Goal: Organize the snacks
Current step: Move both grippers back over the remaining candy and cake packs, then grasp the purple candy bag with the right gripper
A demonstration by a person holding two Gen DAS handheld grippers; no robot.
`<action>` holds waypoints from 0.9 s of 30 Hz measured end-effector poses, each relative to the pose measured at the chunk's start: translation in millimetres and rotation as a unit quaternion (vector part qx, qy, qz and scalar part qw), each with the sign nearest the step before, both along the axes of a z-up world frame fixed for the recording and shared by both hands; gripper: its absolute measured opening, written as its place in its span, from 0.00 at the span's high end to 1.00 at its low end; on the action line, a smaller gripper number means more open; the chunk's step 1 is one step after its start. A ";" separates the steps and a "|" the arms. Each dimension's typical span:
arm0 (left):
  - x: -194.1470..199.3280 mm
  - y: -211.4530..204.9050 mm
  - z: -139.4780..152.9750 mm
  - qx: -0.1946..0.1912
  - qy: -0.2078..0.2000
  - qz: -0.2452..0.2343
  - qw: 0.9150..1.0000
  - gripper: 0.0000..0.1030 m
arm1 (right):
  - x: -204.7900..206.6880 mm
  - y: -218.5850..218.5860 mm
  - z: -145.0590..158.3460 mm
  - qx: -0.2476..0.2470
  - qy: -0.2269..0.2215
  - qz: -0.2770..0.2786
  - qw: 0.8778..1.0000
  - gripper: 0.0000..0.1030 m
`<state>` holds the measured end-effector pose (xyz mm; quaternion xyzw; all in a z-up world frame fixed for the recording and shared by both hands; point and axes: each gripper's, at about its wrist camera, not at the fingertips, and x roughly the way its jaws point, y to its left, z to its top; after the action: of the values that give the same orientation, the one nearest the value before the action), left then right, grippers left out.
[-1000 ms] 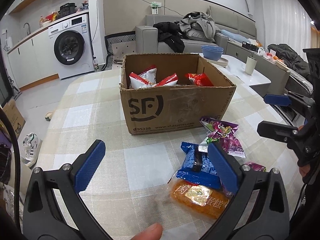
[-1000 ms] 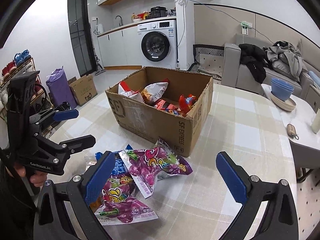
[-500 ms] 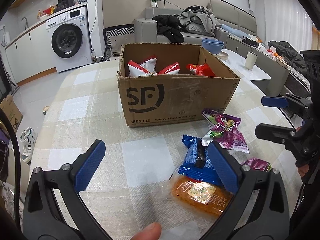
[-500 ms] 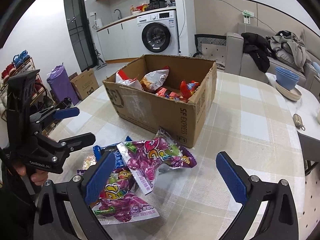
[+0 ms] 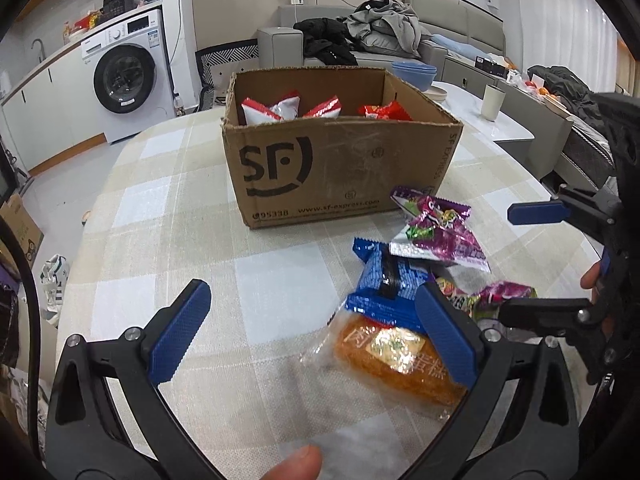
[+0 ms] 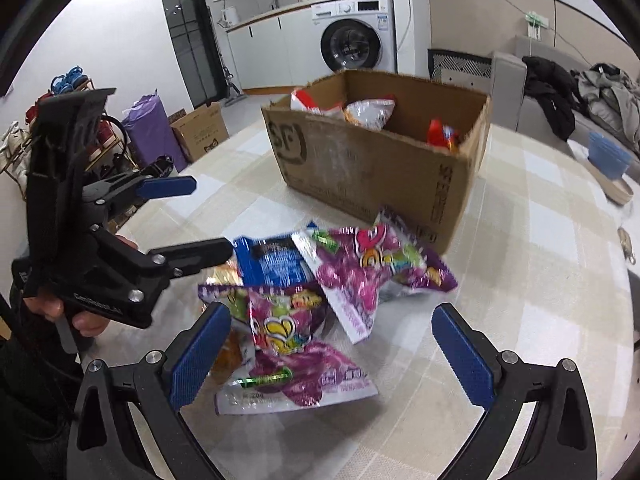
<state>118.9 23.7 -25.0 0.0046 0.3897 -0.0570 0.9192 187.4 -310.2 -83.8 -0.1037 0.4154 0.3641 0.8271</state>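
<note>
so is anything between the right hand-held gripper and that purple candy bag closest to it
Nothing visible. The right hand-held gripper is open, and the purple candy bag lies on the table right between its fingers, on top of the pile. The left hand-held gripper is off to the side.

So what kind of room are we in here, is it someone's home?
Most likely a lived-in apartment, open-plan: a washing machine built in under a kitchen counter, a grey sofa heaped with clothes, and a shoe rack near the door.
</note>
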 end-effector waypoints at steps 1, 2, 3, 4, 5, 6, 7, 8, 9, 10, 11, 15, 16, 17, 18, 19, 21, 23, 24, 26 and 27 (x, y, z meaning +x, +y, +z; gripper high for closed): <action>-1.7 0.5 -1.7 -0.002 0.001 0.001 1.000 0.01 | 0.5 -0.6 -4.3 -0.002 0.007 -0.003 1.000 0.01; -2.7 0.6 -3.2 -0.003 0.004 0.001 1.000 0.01 | 1.5 -0.9 -10.0 -0.005 0.017 -0.007 1.000 0.01; -3.5 0.4 -4.9 -0.003 0.006 0.000 1.000 0.01 | 2.2 -1.4 -14.1 -0.006 0.024 -0.010 1.000 0.01; -5.2 0.4 -6.9 -0.002 0.007 0.000 1.000 0.01 | 3.2 -1.6 -19.0 -0.004 0.033 -0.011 0.999 0.01; -6.2 0.4 -7.9 -0.002 0.008 0.000 1.000 0.01 | 3.4 -2.2 -21.2 0.003 0.041 -0.008 0.999 0.01; -6.5 0.3 -9.0 -0.003 0.010 -0.002 1.000 0.01 | 4.1 -2.2 -23.5 0.010 0.048 -0.006 0.999 0.01; -6.2 -0.1 -9.9 -0.003 0.012 -0.004 1.000 0.01 | 4.3 -1.9 -25.0 0.012 0.050 -0.005 0.999 0.01; -6.7 -0.6 -10.9 -0.004 0.013 -0.006 1.000 0.01 | 4.4 -1.4 -26.0 0.014 0.052 -0.003 0.999 0.01; -7.0 -0.7 -11.5 -0.004 0.014 -0.007 1.000 0.01 | 4.7 -0.8 -27.2 0.017 0.054 0.000 0.998 0.01; -6.9 -1.1 -12.4 -0.004 0.017 -0.009 1.000 0.01 | 5.4 0.4 -29.8 0.021 0.060 0.004 0.998 0.01; -6.5 -1.8 -13.7 -0.003 0.020 -0.013 1.000 0.01 | 6.4 1.8 -32.7 0.023 0.067 0.007 0.997 0.01; -6.0 -4.7 -18.2 0.004 0.028 -0.021 0.999 0.01 | 8.6 5.1 -41.2 0.032 0.086 0.013 0.996 0.01; -6.8 -5.3 -18.7 0.005 0.028 -0.022 0.999 0.01 | 8.7 6.0 -41.8 0.035 0.088 0.016 0.995 0.01; -7.2 -5.7 -19.6 0.007 0.029 -0.024 0.999 0.01 | 8.5 6.2 -41.4 0.036 0.087 0.016 0.995 0.01; -7.8 -5.7 -20.5 0.007 0.030 -0.026 0.999 0.01 | 9.2 6.4 -41.7 0.042 0.089 0.017 0.995 0.01; -9.0 -5.4 -21.3 0.006 0.032 -0.027 0.999 0.01 | 9.2 5.6 -41.9 0.046 0.090 0.017 0.995 0.01; -11.7 -4.5 -23.0 0.003 0.036 -0.029 0.999 0.01 | 9.7 7.2 -41.9 0.052 0.091 0.018 0.994 0.03; -15.1 -4.0 -23.4 0.001 0.036 -0.031 0.999 0.01 | 8.6 8.9 -40.3 0.061 0.092 0.025 0.994 0.09; -16.4 -3.8 -23.3 -0.001 0.037 -0.032 0.999 0.01 | 8.3 10.9 -40.1 0.062 0.090 0.027 0.994 0.10; -17.8 -4.0 -22.8 -0.007 0.039 -0.038 0.998 0.01 | 7.2 15.1 -40.0 0.067 0.090 0.034 0.993 0.18; -18.3 -4.3 -22.5 -0.008 0.039 -0.041 0.998 0.01 | 7.1 16.0 -40.1 0.069 0.091 0.036 0.993 0.20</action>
<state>100.6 19.4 -47.5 0.0109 0.4246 -0.0984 0.8999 194.4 -294.2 -123.9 -0.0275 0.4582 0.4297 0.7776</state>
